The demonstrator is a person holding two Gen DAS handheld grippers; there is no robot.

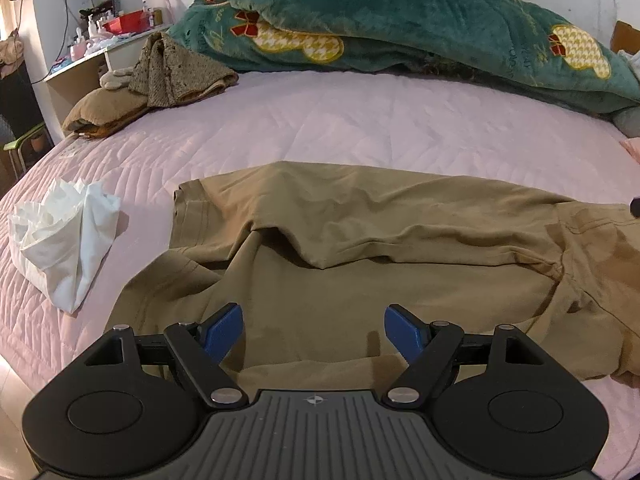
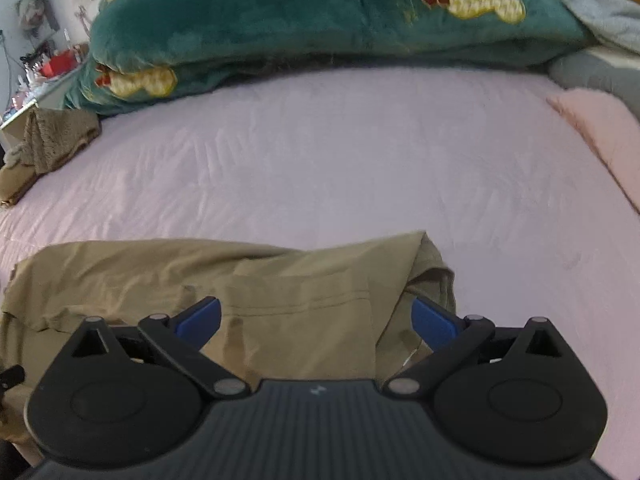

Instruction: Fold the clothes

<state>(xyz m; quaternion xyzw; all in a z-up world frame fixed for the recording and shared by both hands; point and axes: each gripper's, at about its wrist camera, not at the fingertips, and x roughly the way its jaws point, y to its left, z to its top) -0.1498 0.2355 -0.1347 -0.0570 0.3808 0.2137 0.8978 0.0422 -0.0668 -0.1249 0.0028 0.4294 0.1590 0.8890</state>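
Crosswise on the pink bed (image 1: pixel 320 120), a tan garment (image 1: pixel 360 248), long axis left-right, beneath both hand-held grippers (image 1: pixel 313 330) (image 2: pixel 316 322), spread wide, empty.

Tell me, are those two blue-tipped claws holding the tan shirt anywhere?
No. The left gripper and the right gripper both stand open above the tan shirt, with nothing pinched between their pads.

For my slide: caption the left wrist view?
Open left gripper above a rumpled tan shirt on a pink bed.

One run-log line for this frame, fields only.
stage: pre-grasp | left gripper: open, above tan shirt | right gripper: open, above shirt | shirt: rumpled, unfolded on pink bedspread
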